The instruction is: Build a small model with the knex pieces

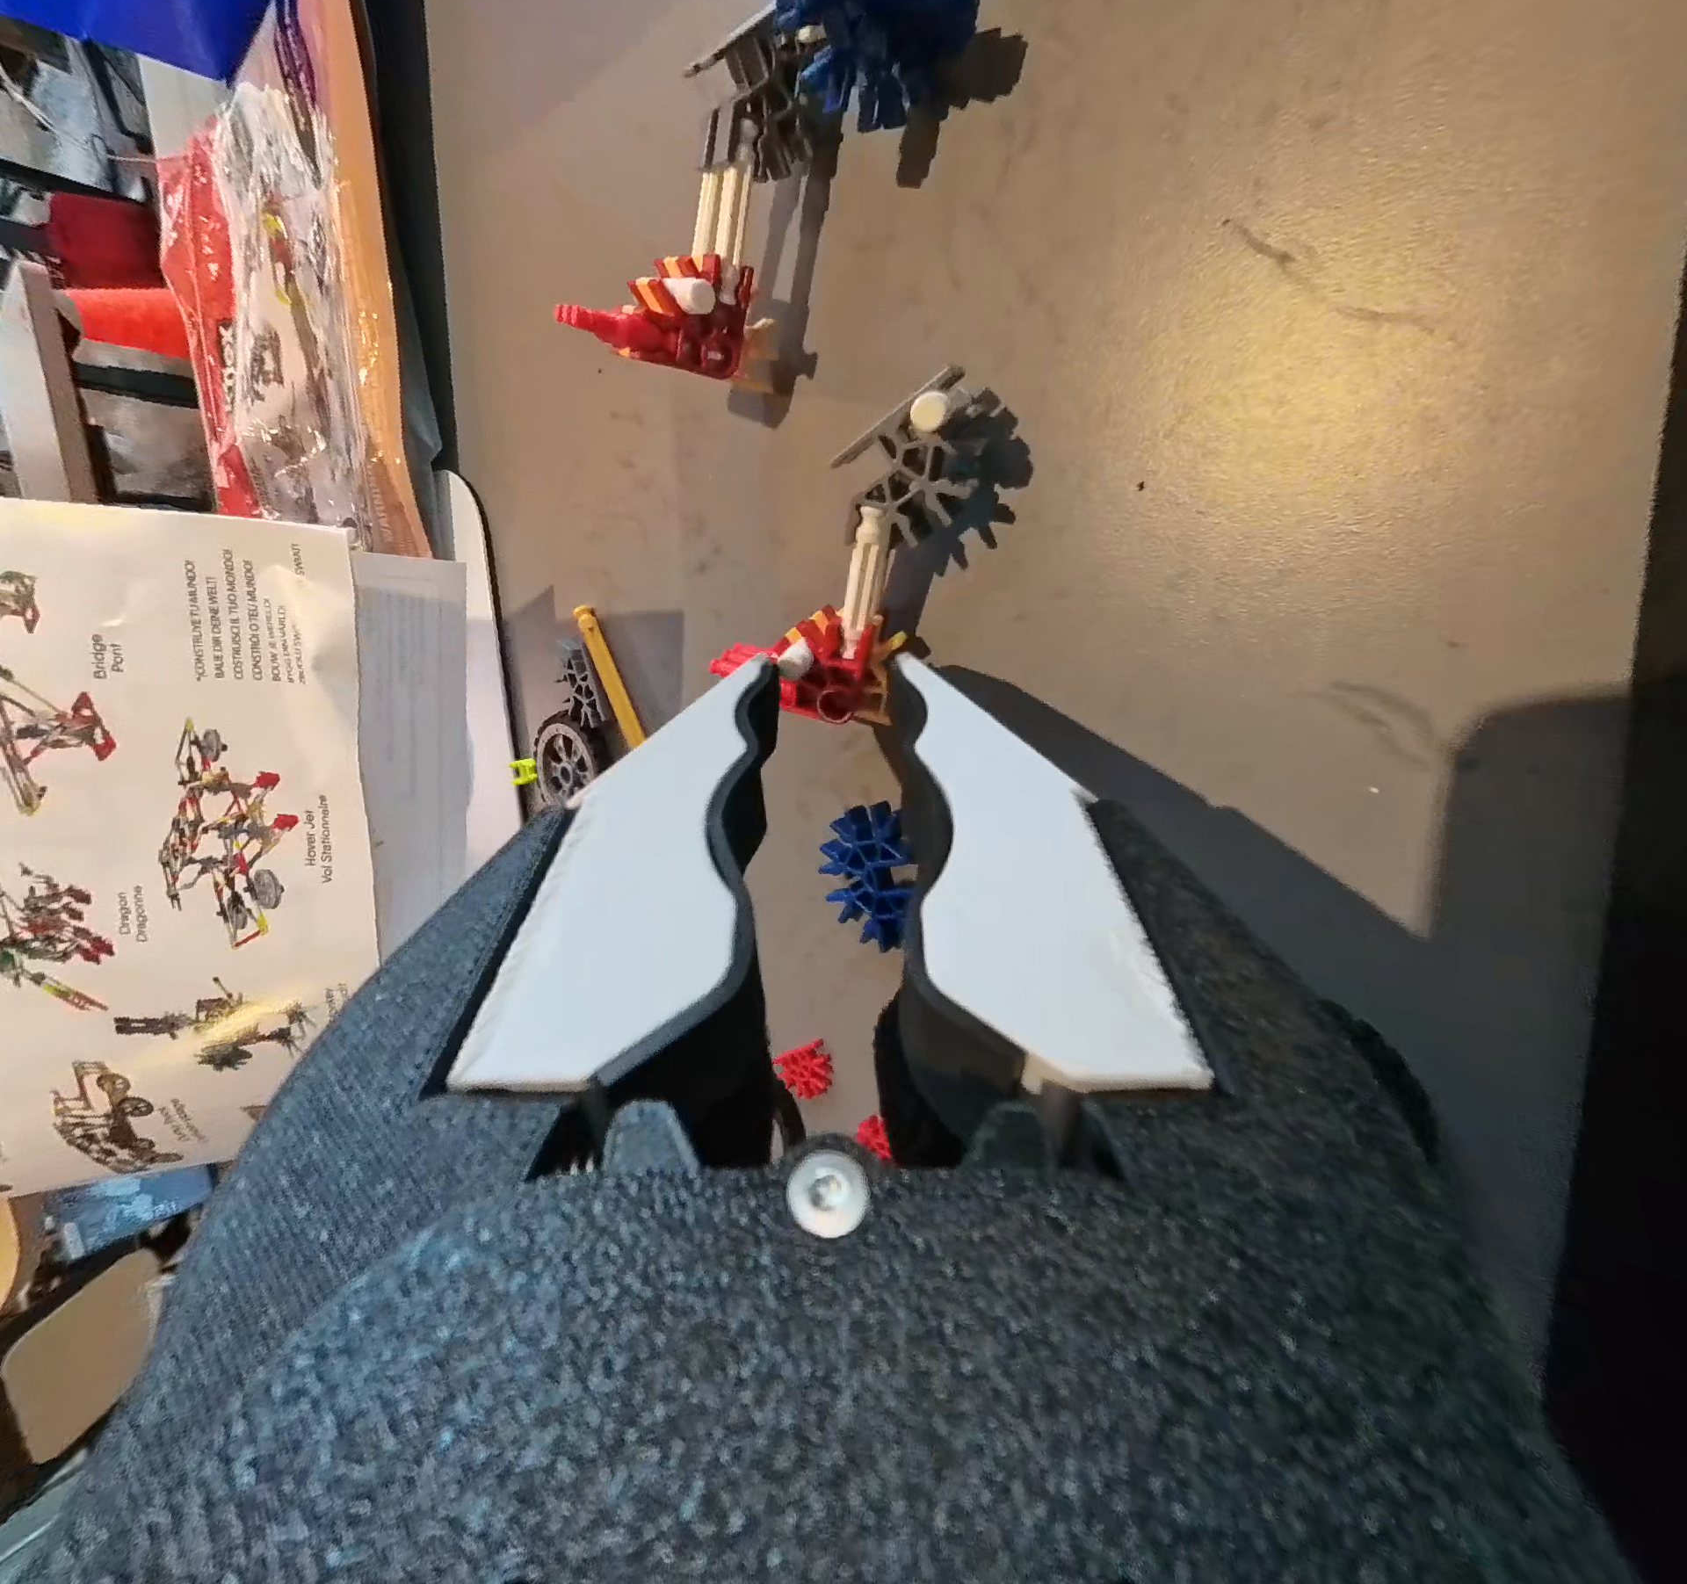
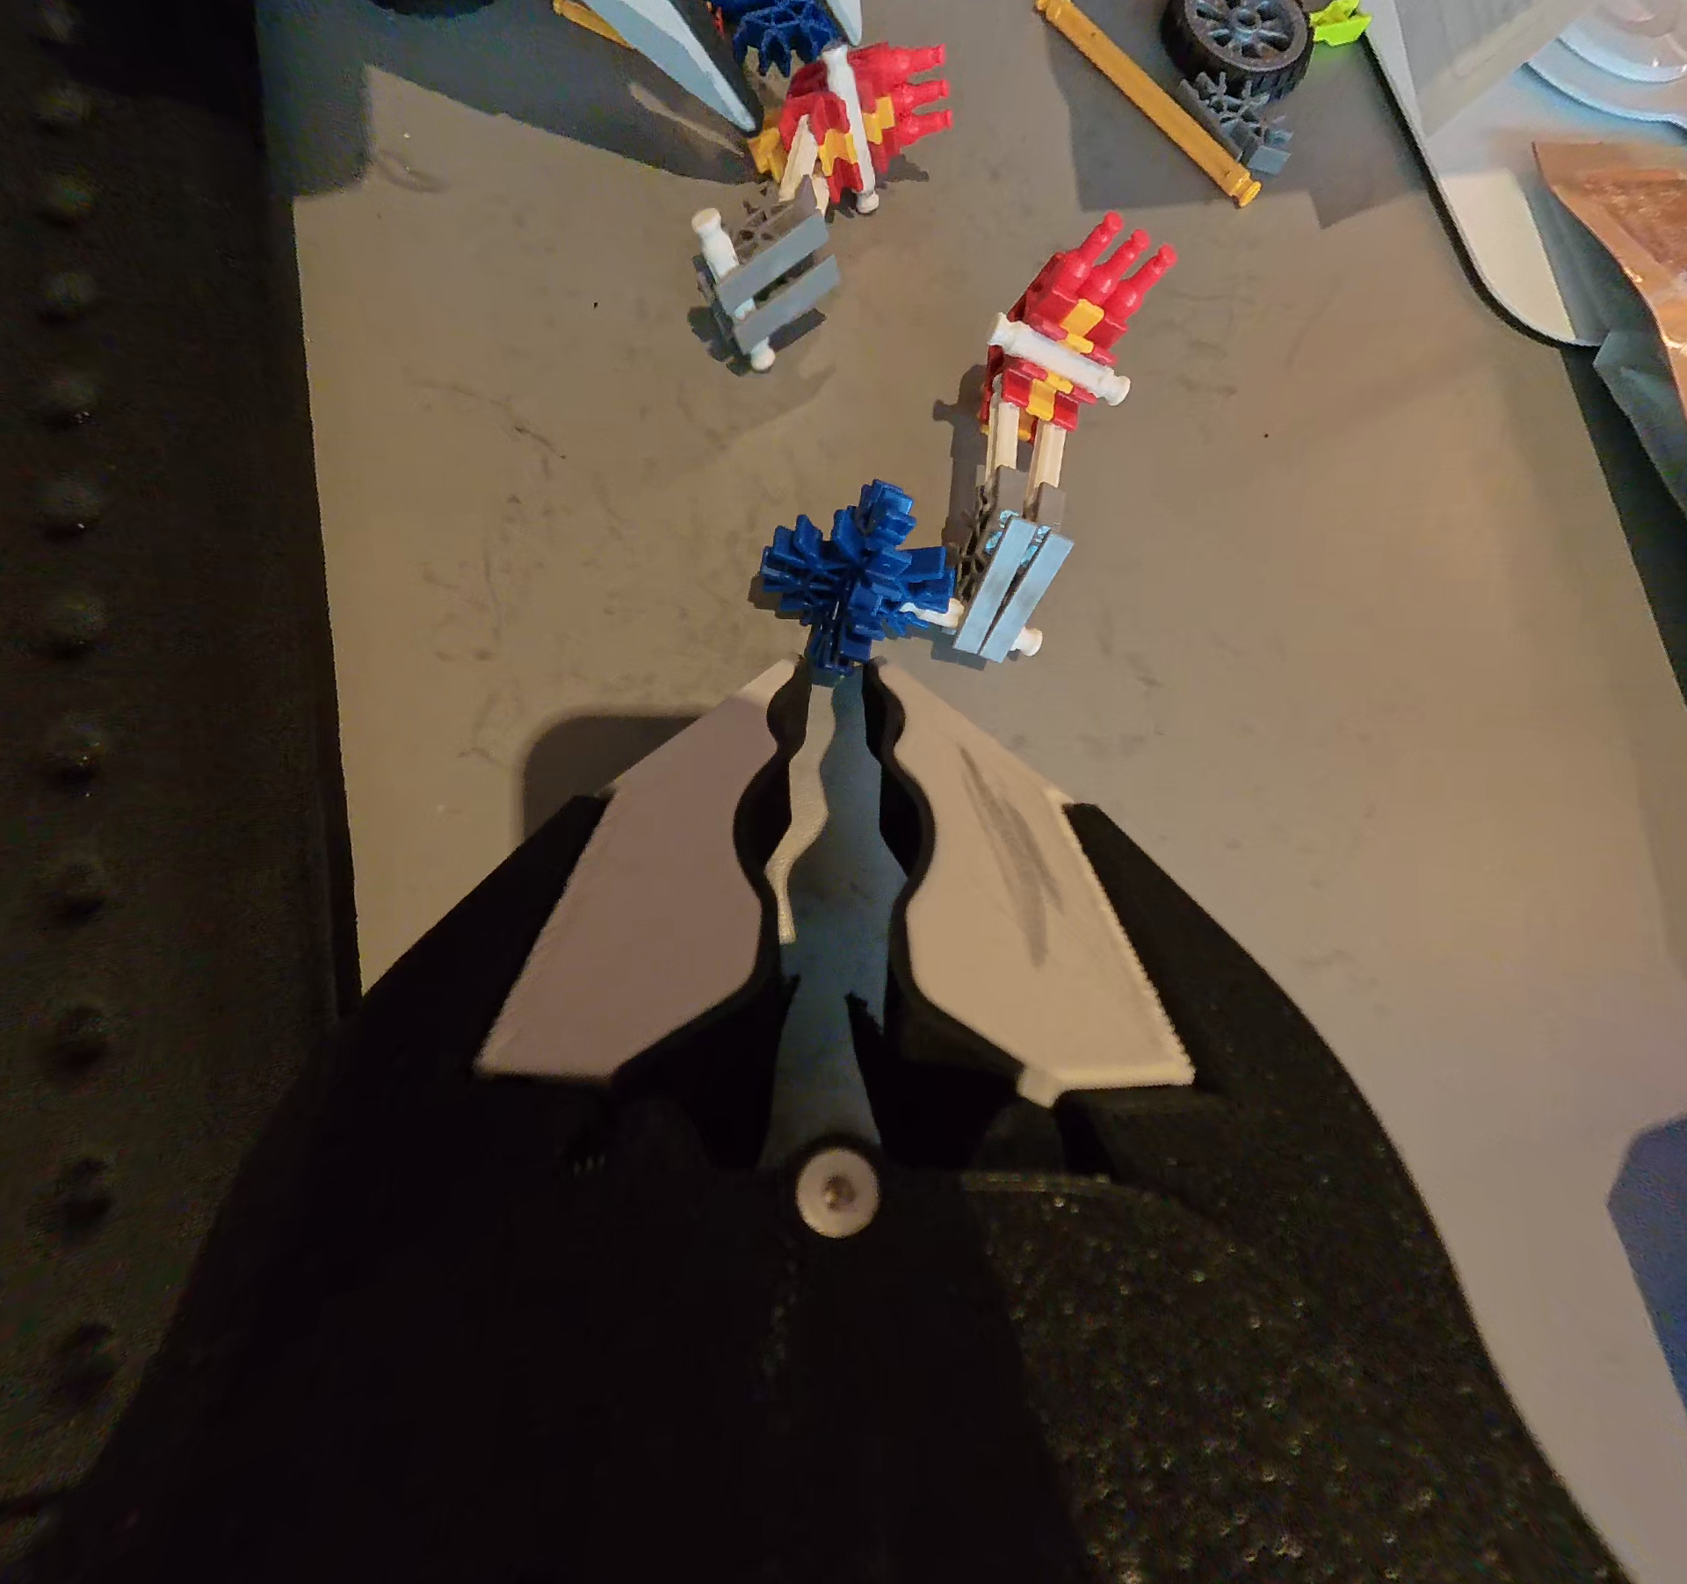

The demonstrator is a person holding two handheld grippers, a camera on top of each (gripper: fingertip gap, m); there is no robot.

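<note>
Our left gripper [image 1: 835, 673] is clamped on the red end of a small toy piece [image 1: 835, 673], and its white stick [image 1: 865, 577] points straight away from us to a gray end. Our right gripper [image 2: 835, 673] is squeezed on a blue spiky clump [image 2: 844, 577], joined to a second toy piece [image 2: 1050, 408] lying just to its right, long way pointing away. A yellow rod [image 2: 1146, 93] and wheel [image 2: 1237, 20] sit farther off. The gray mat [image 2: 548, 463] has open room; a dark edge [image 2: 164, 536] runs along the left.
</note>
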